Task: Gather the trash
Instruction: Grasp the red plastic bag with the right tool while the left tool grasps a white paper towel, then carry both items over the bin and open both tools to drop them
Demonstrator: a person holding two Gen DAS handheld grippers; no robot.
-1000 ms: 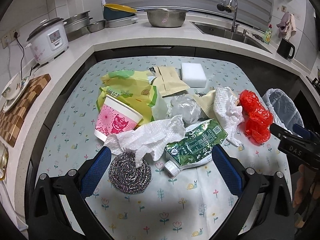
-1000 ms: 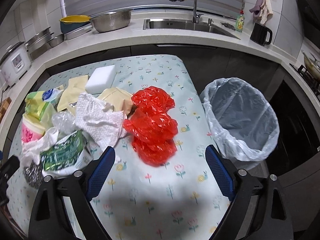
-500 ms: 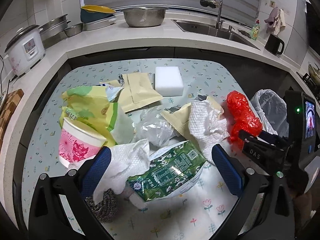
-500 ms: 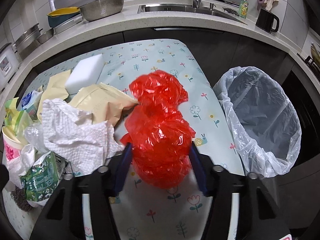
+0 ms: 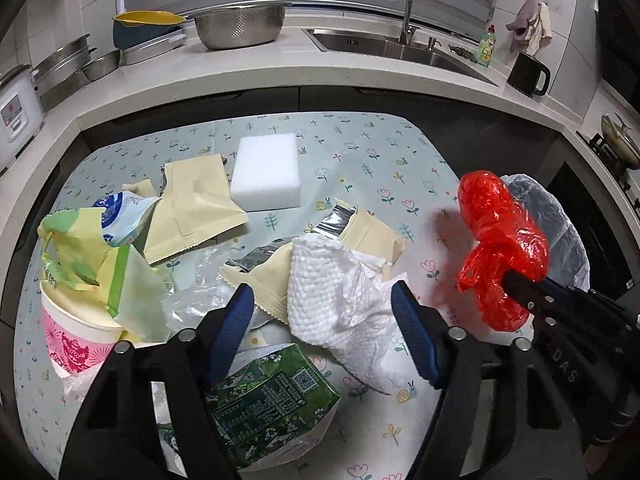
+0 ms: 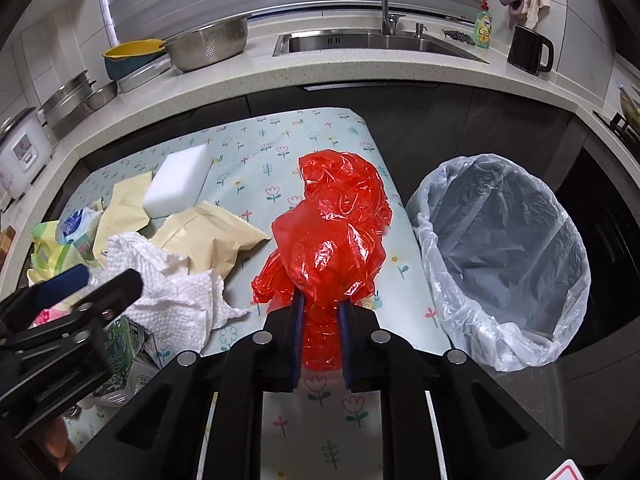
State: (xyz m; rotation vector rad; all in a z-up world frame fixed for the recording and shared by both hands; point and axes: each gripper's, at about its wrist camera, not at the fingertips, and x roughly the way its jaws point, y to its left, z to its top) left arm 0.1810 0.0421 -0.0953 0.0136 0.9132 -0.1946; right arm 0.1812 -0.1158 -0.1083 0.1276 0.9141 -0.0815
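Observation:
My right gripper [image 6: 320,320] is shut on a crumpled red plastic bag [image 6: 336,240] and holds it lifted above the table's right edge, beside the lined trash bin [image 6: 504,264]. The bag also shows in the left wrist view [image 5: 500,252]. My left gripper [image 5: 324,320] is open, its fingers straddling a white paper towel [image 5: 340,288]. A green carton [image 5: 268,400], beige wrappers [image 5: 192,212], a pink paper cup [image 5: 76,340] and green-yellow packaging [image 5: 80,260] lie on the flowered tablecloth [image 5: 360,152].
A white sponge block [image 5: 266,172] lies at the table's far middle. The counter behind holds a steel colander [image 5: 240,24], a sink [image 5: 384,44], a black mug [image 5: 528,74] and a rice cooker [image 5: 14,108]. The bin stands off the table's right edge.
My right gripper closed on the red bag and lifted it off the table toward the bin. My left gripper moved forward and right over the paper towel.

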